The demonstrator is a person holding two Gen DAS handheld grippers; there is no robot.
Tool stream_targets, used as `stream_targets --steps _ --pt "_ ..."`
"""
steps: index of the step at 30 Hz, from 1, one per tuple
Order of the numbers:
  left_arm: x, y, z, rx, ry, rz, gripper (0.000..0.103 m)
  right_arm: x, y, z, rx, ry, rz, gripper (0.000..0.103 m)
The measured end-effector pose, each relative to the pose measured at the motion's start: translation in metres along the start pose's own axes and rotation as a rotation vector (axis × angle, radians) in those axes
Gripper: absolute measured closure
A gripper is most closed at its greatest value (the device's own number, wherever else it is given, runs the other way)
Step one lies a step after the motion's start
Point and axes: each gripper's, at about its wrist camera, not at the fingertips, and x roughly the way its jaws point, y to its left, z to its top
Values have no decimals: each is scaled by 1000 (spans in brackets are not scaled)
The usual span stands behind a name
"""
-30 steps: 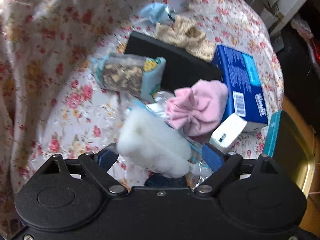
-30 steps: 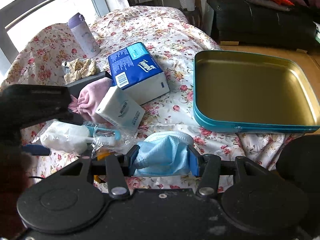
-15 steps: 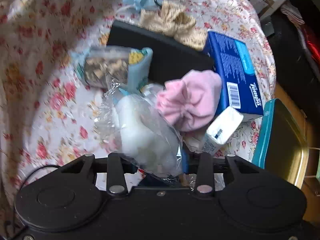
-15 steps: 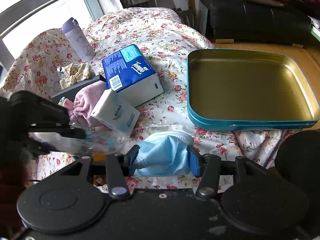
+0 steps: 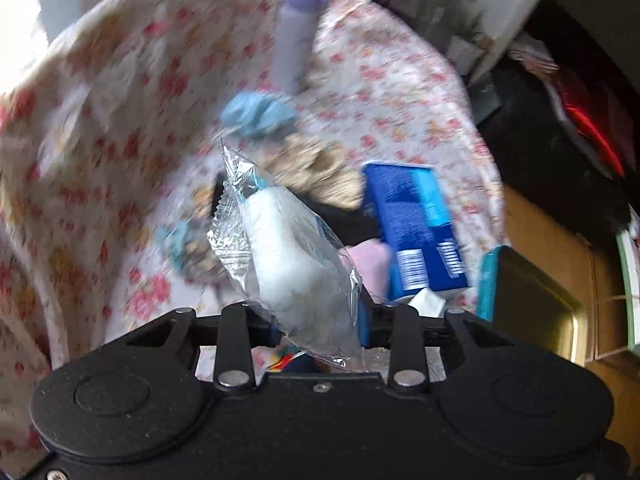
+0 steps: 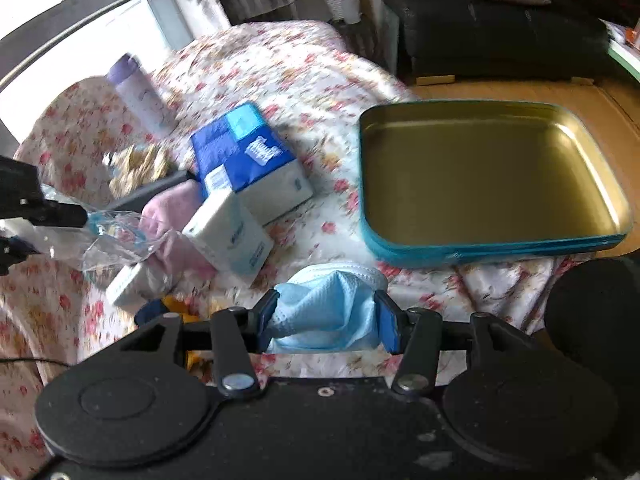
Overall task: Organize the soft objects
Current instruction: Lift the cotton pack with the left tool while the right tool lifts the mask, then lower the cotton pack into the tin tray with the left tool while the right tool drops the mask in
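Holding left: my left gripper (image 5: 318, 326) jaws clamped the bagged white cotton (image 5: 288, 264).
Right: right gripper (image 6: 326, 322) jaws gripped the blue face mask (image 6: 330, 306).
Tin tray (image 6: 496, 246): unloaded.

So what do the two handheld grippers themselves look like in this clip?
Both match: the left gripper and right gripper have matte black bodies with two round discs, black link bars on silver rivets, and blue-padded fingers. No sleeves or cables on them show.

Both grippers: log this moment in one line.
left gripper: shut on bagged cotton | right gripper: shut on blue mask | tin tray: empty
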Motion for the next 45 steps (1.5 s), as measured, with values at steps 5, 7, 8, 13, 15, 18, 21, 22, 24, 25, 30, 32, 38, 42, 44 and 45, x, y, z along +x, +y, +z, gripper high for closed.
stream_targets --steps 5,7,8,13,15,18,21,22,24,25,30,32,38,42,44,45 --pt "2 -41 8 80 10 -86 69 -17 -28 27 104 -74 -61 53" --pt "4 -60 10 111 15 -116 69 -23 -45 42 151 -105 -99 53" --pt "6 -71 10 129 18 -133 69 -26 -54 50 175 -121 -120 53" --pt "18 -124 15 205 38 -200 69 -39 -93 89 282 -195 -202 53" --pt "25 -143 15 236 45 -214 69 -42 -104 101 311 -222 -239 52" --pt "39 -168 11 278 66 -224 69 -44 -120 109 349 -254 -278 51" --pt "58 -186 7 307 104 -220 69 -33 -132 107 388 -241 -314 50" --pt "64 -191 5 314 120 -218 69 -29 -138 105 413 -220 -309 50" --pt "77 -202 -1 332 150 -212 69 -27 -144 104 443 -201 -253 50" --pt "85 -206 -3 342 161 -201 69 -28 -145 105 439 -207 -254 50" --pt "108 -225 -13 377 209 -171 69 -23 -141 106 418 -204 -314 49" --pt "114 -231 -17 394 218 -160 68 -19 -140 107 419 -193 -327 43" --pt "121 -245 -25 430 213 -120 45 -19 -139 110 392 -213 -390 4" --pt "117 -247 -27 430 215 -122 41 -17 -141 110 385 -197 -376 3" --pt "115 -246 -25 426 213 -121 41 -18 -143 110 391 -204 -373 0" --pt "114 -245 -25 423 209 -119 41 -19 -143 110 393 -205 -369 0"
